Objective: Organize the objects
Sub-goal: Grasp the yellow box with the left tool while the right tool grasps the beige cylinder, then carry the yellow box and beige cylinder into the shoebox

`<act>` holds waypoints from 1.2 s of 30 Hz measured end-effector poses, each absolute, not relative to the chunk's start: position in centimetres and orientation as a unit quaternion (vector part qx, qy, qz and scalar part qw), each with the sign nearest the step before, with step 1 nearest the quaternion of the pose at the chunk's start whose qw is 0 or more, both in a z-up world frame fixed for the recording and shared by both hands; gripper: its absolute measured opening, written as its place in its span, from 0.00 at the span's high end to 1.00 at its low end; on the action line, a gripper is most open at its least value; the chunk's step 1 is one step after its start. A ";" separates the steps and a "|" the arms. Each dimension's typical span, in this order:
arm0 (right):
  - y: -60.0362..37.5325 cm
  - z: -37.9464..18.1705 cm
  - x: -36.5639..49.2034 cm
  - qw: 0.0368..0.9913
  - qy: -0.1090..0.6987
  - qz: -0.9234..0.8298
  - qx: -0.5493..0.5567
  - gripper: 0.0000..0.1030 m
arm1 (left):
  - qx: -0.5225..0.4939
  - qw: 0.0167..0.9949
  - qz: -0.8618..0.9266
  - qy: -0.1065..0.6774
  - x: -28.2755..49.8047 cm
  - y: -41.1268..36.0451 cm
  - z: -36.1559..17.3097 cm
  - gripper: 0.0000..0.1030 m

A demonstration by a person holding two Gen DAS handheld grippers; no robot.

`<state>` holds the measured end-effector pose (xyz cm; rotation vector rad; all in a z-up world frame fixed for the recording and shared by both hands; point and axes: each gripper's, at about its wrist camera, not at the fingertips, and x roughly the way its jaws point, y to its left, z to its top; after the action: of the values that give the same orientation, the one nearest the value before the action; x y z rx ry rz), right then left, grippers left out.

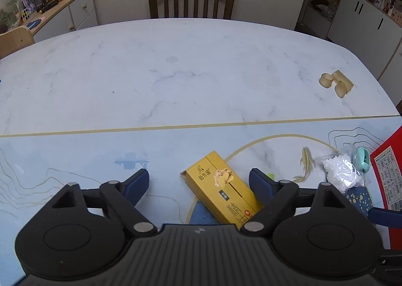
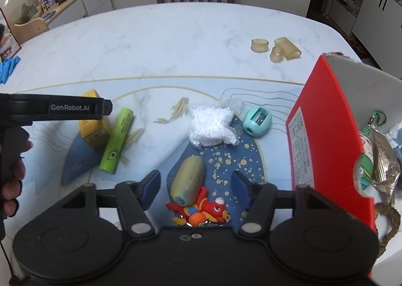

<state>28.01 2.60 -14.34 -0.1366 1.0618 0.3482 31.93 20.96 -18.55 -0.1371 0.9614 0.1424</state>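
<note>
Left tool spread wide over the yellow carton near the surface's front edge — poised to grip. Right tool likewise apart, straddling the oblong eraser, perhaps touching the red toy — red box waiting at the right edge.

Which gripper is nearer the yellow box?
Left. The left gripper is open with the yellow box lying between its fingers; the right gripper, also open, sits over a beige eraser further right.
</note>
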 end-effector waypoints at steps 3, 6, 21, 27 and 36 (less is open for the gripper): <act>2.7 -14.5 28.2 0.845 0.505 0.165 -0.062 0.51 | -0.075 0.881 0.061 0.463 31.8 21.0 -18.5 0.32; 2.8 -14.6 28.3 0.844 0.505 0.166 -0.063 0.58 | -0.087 0.879 0.056 0.465 31.5 21.2 -18.6 0.42; 2.9 -14.2 28.1 0.844 0.503 0.175 -0.062 0.83 | -0.095 0.877 0.045 0.469 30.9 22.0 -18.2 0.70; 2.2 -13.5 27.5 0.848 0.497 0.179 -0.053 0.85 | -0.095 0.877 0.037 0.469 29.6 22.5 -17.9 0.71; 0.7 -10.8 25.6 0.853 0.484 0.194 -0.022 0.85 | -0.104 0.877 0.018 0.468 26.6 22.9 -16.1 0.71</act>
<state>25.57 0.67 -10.85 -0.0470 1.0175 0.4090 26.63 22.91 -16.07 -0.2161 0.9764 0.0376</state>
